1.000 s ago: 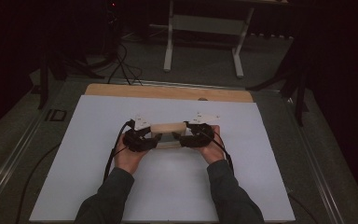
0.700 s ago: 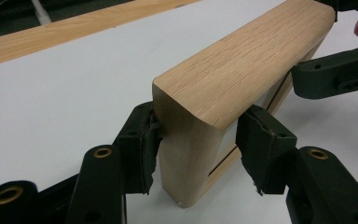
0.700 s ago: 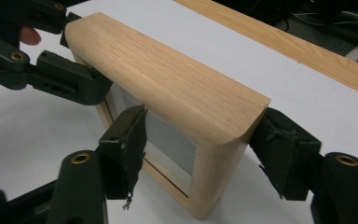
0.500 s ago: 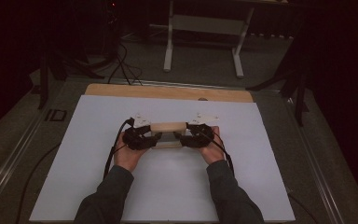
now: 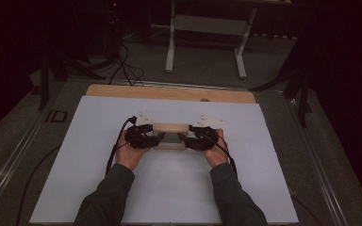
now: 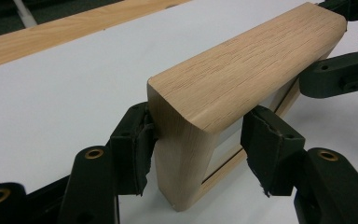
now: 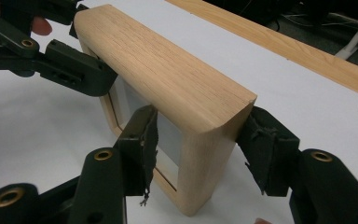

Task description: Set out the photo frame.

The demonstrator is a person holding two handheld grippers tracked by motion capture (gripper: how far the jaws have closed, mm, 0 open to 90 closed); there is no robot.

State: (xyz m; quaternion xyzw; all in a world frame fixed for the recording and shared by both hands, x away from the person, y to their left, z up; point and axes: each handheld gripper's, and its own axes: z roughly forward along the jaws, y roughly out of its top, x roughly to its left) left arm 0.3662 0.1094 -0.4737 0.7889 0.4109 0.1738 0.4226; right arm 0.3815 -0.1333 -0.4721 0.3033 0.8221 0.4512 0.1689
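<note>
Left gripper (image 6: 196, 142): jaws straddle near end of wooden frame (image 6: 242, 70), just been opening; one pad touches the wood, other stands slightly off, so no real pinch. Right gripper (image 7: 198, 137): jaws just been closing, pads pressed on both faces of opposite end, pinching it. Frame stands upright on edge between both grippers, bottom on white table (image 6: 51, 93). Judgement: frame already stood up and steadied; left release half done, right hold or let-go still ahead.

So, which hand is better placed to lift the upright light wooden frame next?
Right, probably: the right gripper, jaws just closing, touches both faces of the wooden frame; the left gripper, jaws just opening, leaves a gap.
</note>
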